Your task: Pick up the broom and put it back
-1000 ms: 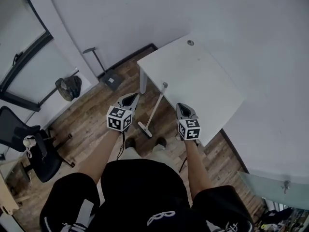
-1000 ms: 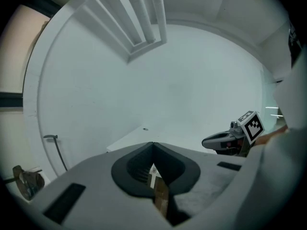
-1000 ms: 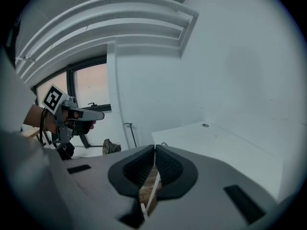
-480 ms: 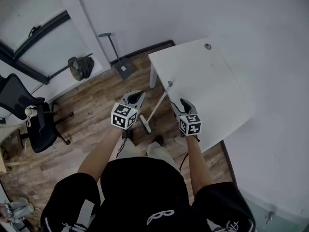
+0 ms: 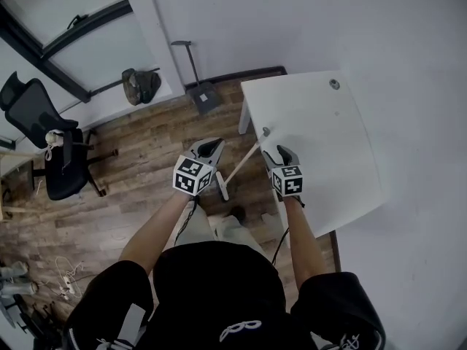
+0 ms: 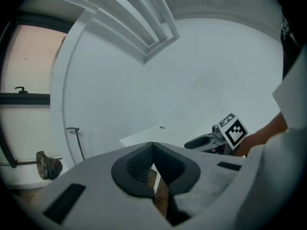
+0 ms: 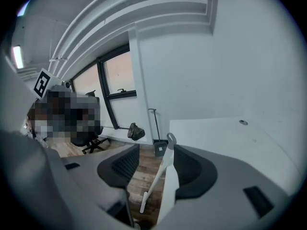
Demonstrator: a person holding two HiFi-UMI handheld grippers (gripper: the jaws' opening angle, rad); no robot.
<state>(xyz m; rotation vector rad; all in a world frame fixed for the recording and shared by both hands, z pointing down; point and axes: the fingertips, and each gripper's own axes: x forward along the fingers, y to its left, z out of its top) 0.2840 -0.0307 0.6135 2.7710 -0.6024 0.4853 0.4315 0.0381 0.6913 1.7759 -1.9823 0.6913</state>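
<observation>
The broom (image 5: 239, 165) is a thin white stick that leans with its top on the edge of the white table (image 5: 321, 152); its small head (image 5: 220, 187) rests on the wood floor. My right gripper (image 5: 279, 152) is just right of the handle's top. In the right gripper view its jaws (image 7: 156, 150) are opening, and the broom handle (image 7: 157, 173) runs between them, close to the right jaw, with no pad pressing on it. My left gripper (image 5: 216, 145) hangs left of the handle, apart from it, and its jaws (image 6: 153, 145) are shut on nothing.
A long-handled dustpan (image 5: 205, 95) stands by the wall beyond the table's corner. A dark bag (image 5: 141, 85) lies at the window's foot, and an office chair (image 5: 51, 159) is at the left. Cables lie on the floor (image 5: 66, 283) at lower left.
The head view has swung, so table and dustpan sit further right. Both grippers have sunk a little. The right jaws have parted around the broom handle, which stays leaning on the table.
</observation>
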